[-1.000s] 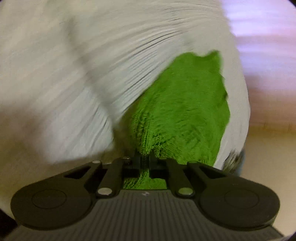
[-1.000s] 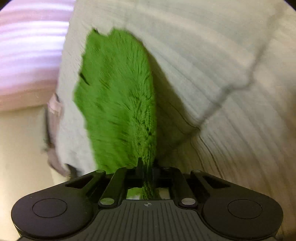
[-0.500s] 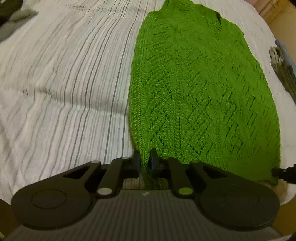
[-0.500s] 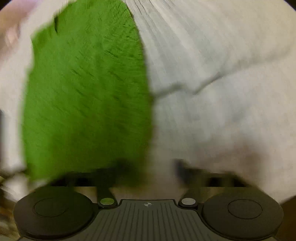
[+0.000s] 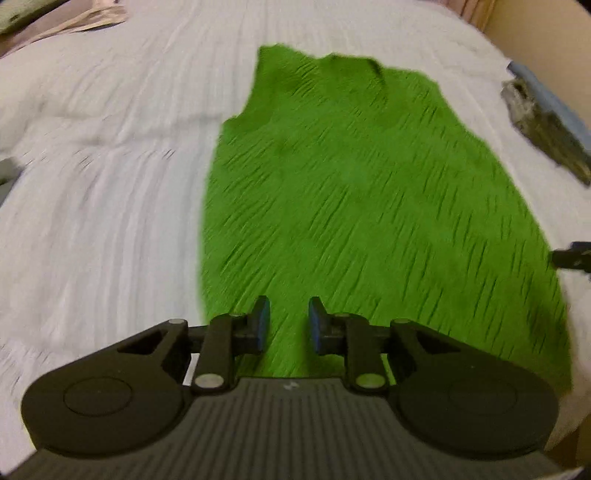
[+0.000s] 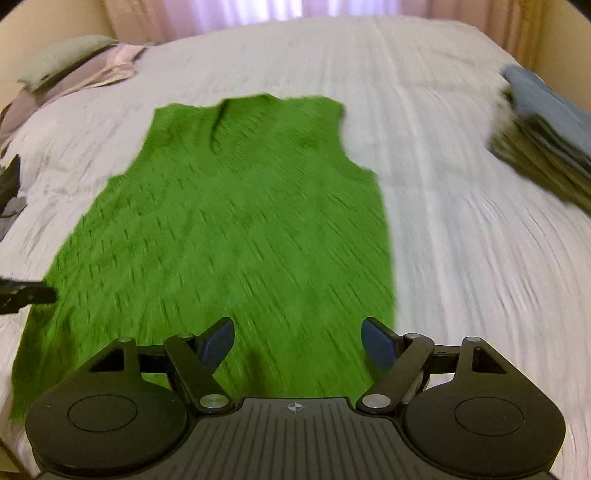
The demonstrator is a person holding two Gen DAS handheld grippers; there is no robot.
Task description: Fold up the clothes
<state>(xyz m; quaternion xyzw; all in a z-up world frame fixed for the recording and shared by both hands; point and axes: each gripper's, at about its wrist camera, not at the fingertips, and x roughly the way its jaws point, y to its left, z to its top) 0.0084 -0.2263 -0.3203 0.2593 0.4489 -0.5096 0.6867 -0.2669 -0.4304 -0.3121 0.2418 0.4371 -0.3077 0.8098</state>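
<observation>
Left claw [image 5: 284, 325] over the near hem, blue pads a little apart, nothing between them. Right claw [image 6: 298, 345] spread wide, likewise empty, above the hem near the right edge of the garment. Green knitted vest [image 6: 229, 229] spread flat on the bed [image 6: 461, 240], V-neck at the far end, hem nearest the claws, knit pattern smeared by motion blur. White, faintly striped bedcover beneath, creased to the left of the vest. Folded stack of clothes [image 6: 543, 144] at the right side of the bed, blue piece on top, olive layers under it, well apart from the vest. Loose heap of clothes [image 6: 70, 70] in grey and pink at the far left corner. Pale curtain [image 6: 236, 9] beyond the bed.
</observation>
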